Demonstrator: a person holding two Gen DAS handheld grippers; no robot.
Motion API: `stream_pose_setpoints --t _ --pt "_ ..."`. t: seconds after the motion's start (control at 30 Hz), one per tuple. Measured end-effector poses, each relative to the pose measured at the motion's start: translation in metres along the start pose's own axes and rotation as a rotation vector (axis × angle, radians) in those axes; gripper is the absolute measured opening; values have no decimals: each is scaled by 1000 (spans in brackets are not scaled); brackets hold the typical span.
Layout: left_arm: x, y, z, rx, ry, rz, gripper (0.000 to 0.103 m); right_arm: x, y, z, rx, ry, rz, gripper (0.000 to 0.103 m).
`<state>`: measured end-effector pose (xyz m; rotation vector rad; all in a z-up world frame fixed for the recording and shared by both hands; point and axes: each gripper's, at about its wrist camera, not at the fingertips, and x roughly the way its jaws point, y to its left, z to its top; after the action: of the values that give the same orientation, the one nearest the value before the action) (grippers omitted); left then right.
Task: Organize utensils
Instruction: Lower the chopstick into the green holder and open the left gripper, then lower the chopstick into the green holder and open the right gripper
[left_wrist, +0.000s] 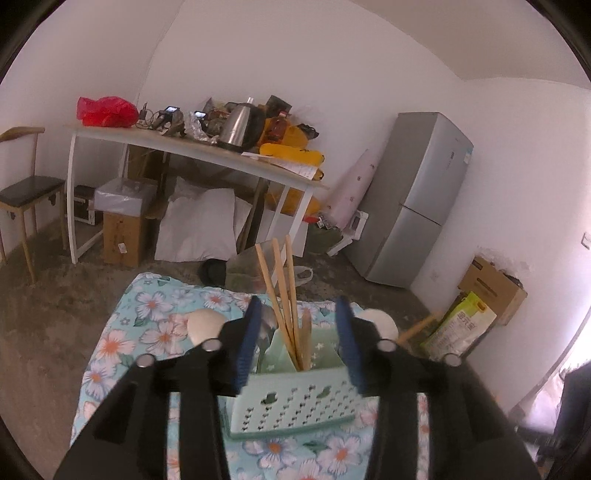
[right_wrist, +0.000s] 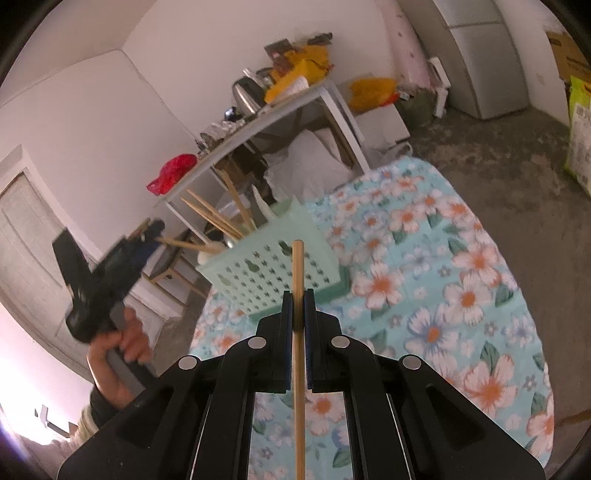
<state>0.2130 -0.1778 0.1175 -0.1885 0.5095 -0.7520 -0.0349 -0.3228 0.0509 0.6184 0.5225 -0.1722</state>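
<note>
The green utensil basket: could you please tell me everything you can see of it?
The green utensil basket is pale mint plastic, its walls pierced with small cut-outs. It stands upright on the floral cloth. Wooden chopsticks lean inside it, apparently beside a divider. The left gripper, jaws open, sits just above its rim.

The tabletop (right_wrist: 461, 295) carries a floral-patterned cover. A mint-green perforated basket (right_wrist: 273, 266) stands directly on it.

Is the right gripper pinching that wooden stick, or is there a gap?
Touching. In the right wrist view, the right gripper has its jaws shut tight on the chopstick, with no gap on either side.
</note>
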Motion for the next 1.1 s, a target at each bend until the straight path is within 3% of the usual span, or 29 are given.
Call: stream_pose_setpoints --t 0.1,0.37,0.5,0.63,0.9,1.1 --pt "-17 -1 -3 15 -17 -9 51 -7 21 22 -52 -59 30 4" --pt "-70 6 -21 37 -32 -34 60 -7 107 97 -282 -320 152 4" --pt "-94 15 -32 52 -43 -13 62 17 135 124 -335 -424 138 4" --pt "-111 27 -44 56 -47 17 63 58 148 138 -364 -512 67 4" --pt "-124 59 -60 41 -33 67 63 136 131 119 -385 -497 -119 4" --pt "-122 63 -63 35 -30 57 64 145 112 100 -352 -437 -141 6"
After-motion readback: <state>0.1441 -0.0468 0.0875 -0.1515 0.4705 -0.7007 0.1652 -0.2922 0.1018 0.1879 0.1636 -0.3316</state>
